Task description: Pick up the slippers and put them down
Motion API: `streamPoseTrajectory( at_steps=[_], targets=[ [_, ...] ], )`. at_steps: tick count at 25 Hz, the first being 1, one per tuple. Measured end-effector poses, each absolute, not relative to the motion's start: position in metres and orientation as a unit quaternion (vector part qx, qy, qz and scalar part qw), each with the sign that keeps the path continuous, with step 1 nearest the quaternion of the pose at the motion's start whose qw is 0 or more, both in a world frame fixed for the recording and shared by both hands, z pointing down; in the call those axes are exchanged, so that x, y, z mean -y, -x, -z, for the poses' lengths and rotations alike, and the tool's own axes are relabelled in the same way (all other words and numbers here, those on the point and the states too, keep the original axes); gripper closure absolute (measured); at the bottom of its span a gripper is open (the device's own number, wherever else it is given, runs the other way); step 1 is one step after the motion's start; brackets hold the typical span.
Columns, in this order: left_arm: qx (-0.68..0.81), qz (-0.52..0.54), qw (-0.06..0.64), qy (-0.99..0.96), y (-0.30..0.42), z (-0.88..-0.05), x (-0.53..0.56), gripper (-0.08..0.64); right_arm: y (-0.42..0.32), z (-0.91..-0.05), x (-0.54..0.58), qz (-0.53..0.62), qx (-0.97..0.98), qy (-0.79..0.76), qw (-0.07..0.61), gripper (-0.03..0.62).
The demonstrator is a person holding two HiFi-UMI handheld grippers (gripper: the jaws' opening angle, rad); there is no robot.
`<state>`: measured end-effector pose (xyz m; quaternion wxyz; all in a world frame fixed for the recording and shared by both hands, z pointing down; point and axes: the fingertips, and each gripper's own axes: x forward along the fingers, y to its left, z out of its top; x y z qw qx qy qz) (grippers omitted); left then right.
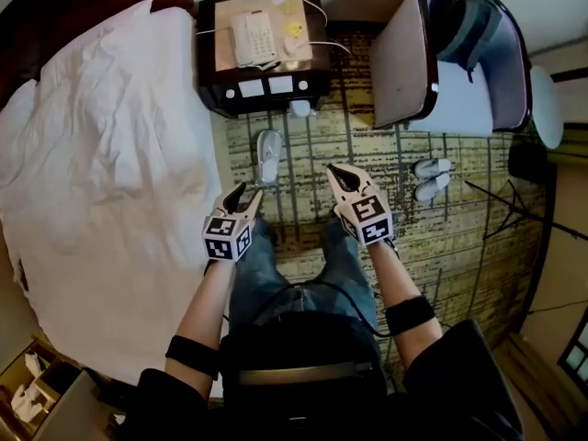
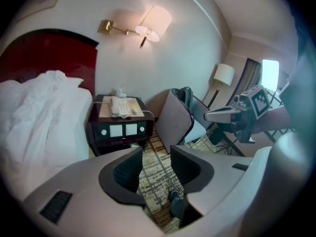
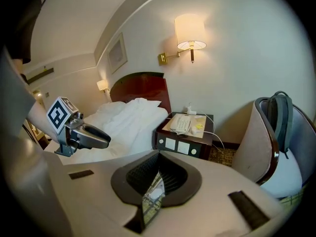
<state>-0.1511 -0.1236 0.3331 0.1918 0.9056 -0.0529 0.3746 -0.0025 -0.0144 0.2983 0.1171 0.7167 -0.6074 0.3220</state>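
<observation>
This is a hotel bedroom. The bed has white bedding and a dark red headboard. Beside the bed stands a nightstand with a built-in switch panel and a corded telephone. A brass wall lamp hangs above the nightstand, and white slippers lie on patterned carpet.

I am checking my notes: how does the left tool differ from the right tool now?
The left tool has its jaws apart, carpet showing between them; the right tool has its jaws together. The left tool hangs beside the bed; the right tool is over open carpet. Both hold nothing.
</observation>
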Motion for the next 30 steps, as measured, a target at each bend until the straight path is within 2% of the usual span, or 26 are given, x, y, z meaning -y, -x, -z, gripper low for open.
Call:
streamPoseTrajectory(
  at_steps=[7, 13, 23, 30],
  targets=[
    [0.048, -0.423, 0.254, -0.869, 0.155, -0.453, 0.136, 0.278, 0.023, -0.398, 0.058, -0.353, 0.611, -0.695, 0.135, 0.589],
    [0.056, -0.442, 0.284, -0.849, 0.159, -0.579, 0.155, 0.222, 0.039, -0.517, 0.091, -0.371, 0.612, -0.682, 0.15, 0.589],
    [0.066, -0.483, 0.314, -0.815, 0.177, -0.845, 0.173, 0.222, 0.059, -0.755, 0.133, -0.389, 0.617, -0.662, 0.171, 0.589],
    [0.07, -0.498, 0.331, -0.799, 0.19, -0.983, 0.182, 0.211, 0.073, -0.894, 0.145, -0.399, 0.616, -0.652, 0.187, 0.589]
  ],
)
